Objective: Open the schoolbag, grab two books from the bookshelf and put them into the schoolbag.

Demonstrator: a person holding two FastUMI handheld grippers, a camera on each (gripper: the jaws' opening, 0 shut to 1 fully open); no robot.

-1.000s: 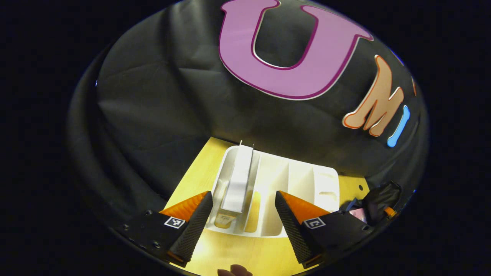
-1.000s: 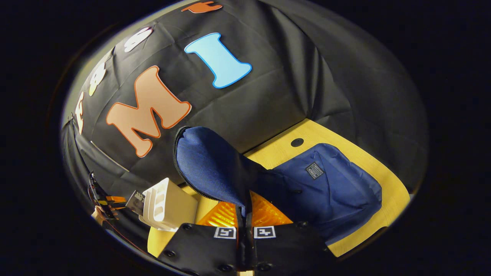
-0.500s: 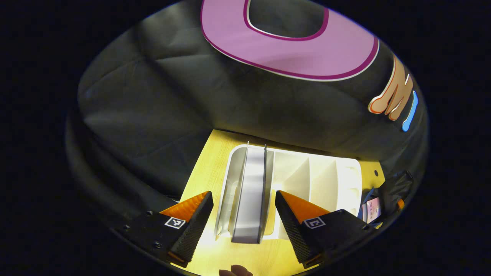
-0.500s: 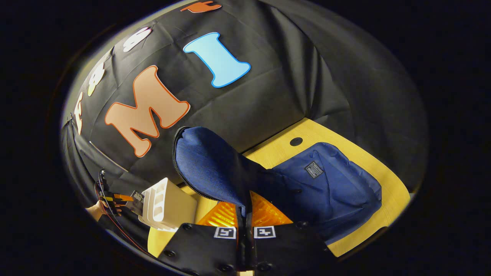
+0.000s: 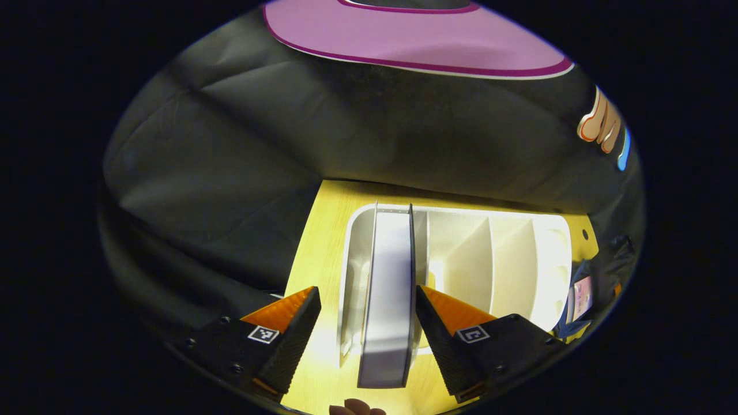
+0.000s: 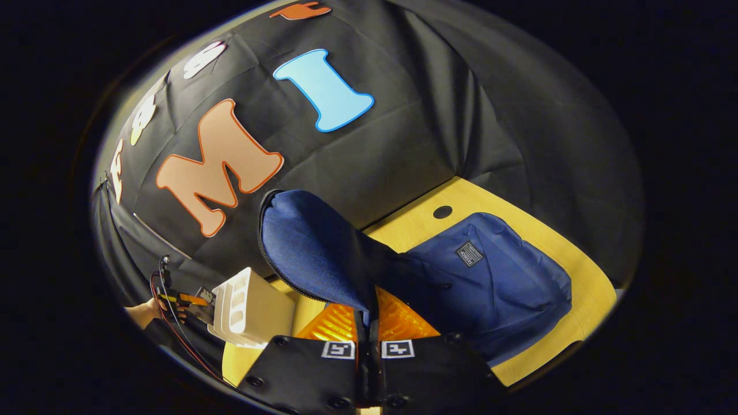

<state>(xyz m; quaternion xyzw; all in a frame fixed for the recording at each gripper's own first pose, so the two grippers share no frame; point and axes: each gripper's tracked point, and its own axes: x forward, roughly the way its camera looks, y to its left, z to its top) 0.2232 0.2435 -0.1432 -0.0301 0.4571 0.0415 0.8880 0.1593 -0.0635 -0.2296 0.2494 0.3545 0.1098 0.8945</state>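
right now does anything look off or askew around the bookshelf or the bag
Nothing stands out. The white book stands upright in the bookshelf, between the open fingers of the left tool. The right tool is shut on the schoolbag flap, holding it up. Nothing looks spilled or damaged on the table.

Recording booth, black cloth wall [image 6: 438, 115] draped behind, bare yellow wooden tabletop [image 6: 582, 276], staged white bookshelf [image 5: 507, 259]

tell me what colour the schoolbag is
Dark blue, with a small dark label patch on its front. The schoolbag shows best in the right gripper view.
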